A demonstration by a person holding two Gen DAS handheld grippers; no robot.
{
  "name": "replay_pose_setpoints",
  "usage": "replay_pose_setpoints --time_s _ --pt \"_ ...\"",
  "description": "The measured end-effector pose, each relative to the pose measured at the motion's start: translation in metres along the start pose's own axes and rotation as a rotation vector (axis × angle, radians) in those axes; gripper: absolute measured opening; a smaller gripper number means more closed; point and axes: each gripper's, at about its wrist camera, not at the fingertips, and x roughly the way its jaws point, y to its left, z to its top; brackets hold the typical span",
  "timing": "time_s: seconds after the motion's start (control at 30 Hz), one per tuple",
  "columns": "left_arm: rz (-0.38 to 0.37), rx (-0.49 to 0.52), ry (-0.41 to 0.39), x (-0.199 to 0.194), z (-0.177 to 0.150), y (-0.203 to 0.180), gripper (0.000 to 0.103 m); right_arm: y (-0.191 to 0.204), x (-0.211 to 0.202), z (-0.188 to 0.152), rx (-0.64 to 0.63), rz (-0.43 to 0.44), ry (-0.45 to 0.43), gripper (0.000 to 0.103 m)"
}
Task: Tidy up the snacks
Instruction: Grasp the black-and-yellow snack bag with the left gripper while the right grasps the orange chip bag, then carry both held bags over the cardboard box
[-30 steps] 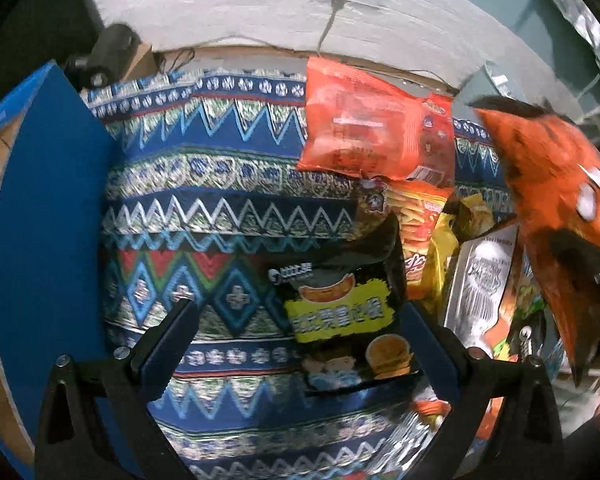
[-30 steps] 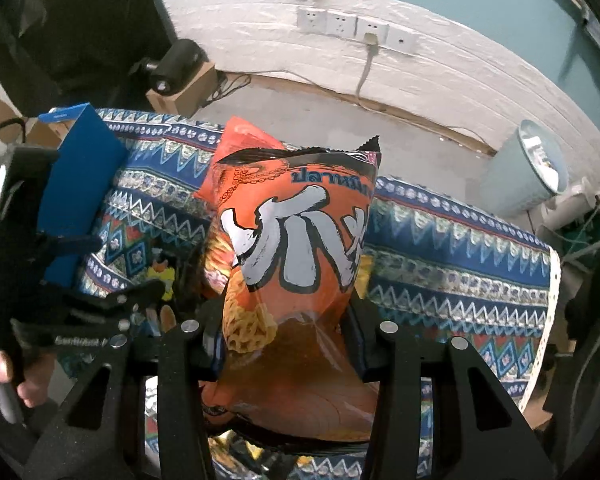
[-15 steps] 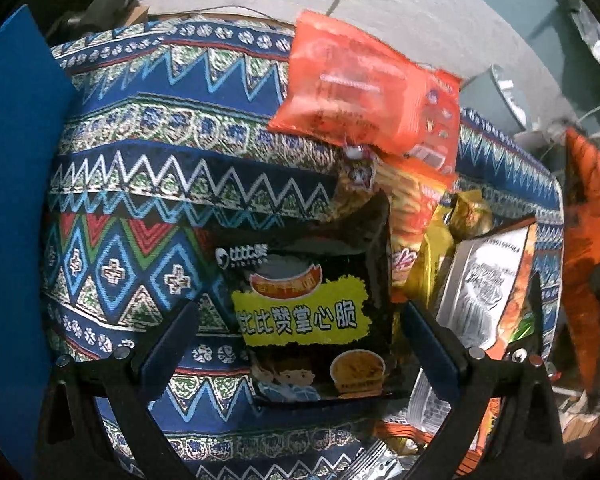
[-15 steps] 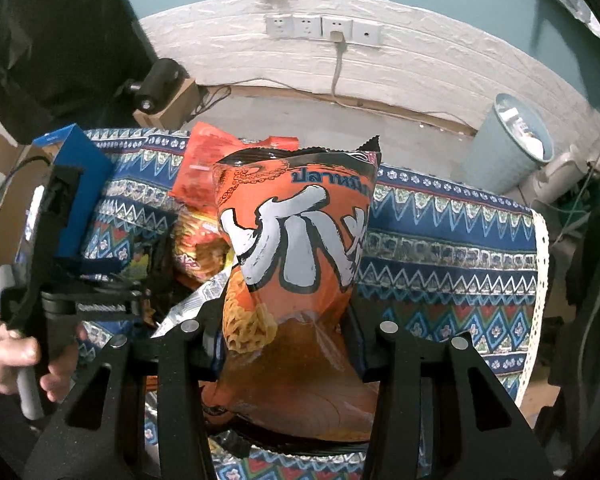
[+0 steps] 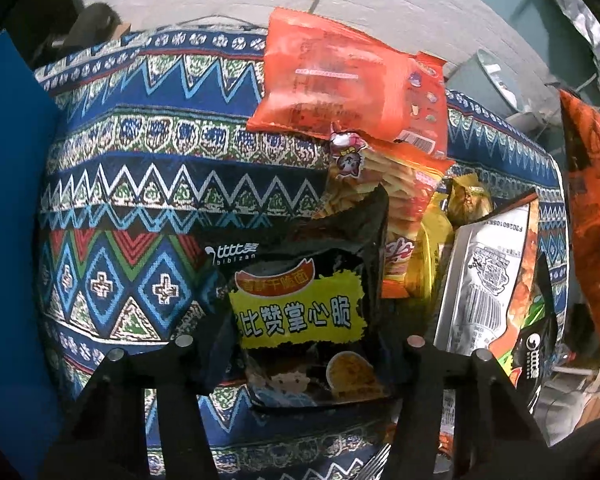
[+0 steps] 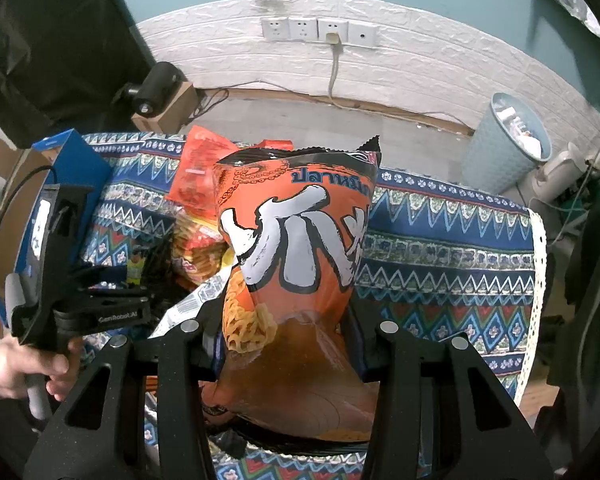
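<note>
Left claw (image 5: 306, 344): jaws closed against the two side edges of a black noodle-snack bag (image 5: 312, 300), which stands upright between them with its long axis running away from the camera and its printed face toward the lens. The bag sits at the left edge of a snack pile on the patterned desk (image 5: 148, 168).

Right claw (image 6: 286, 328): jaws pinched on the lower half of a tall orange chip bag (image 6: 296, 240), held upright and clear of the desk, top seal pointing up and away. In the left wrist view this orange bag shows at the far right edge of the frame.

Remaining pile, right of the black bag: a red-orange bag (image 5: 352, 88) at the far side, a striped orange stick-snack bag (image 5: 400, 184) below it, a yellow packet (image 5: 466, 196), and a white-backed pouch (image 5: 488, 280) nearest the right claw.

Governing relation: a blue box (image 5: 12, 220) stands to the left of the left claw, with bare cloth between. If that box is the destination, which is a judgement only, the left claw is the nearer one, and its bag needs a leftward carry across the open cloth.
</note>
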Motion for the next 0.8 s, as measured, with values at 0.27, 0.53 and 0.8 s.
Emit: replay_pose_setpoints --time_s 0.27,0.53,0.8 --pt "0.144 0.09 -0.078 -0.024 -0.004 0.001 0.059 0.005 -0.003 0.001 -0.015 -0.011 -0.008 0.044" --pt "0.233 0.136 -0.167 -0.063 -0.005 0.012 0.059 0.012 -0.01 0.005 -0.022 -0.008 -0.028 0.044" --pt "0.322 0.216 -0.267 -0.105 -0.011 0.011 0.059 0.028 -0.021 0.01 -0.047 -0.002 -0.058 0.044"
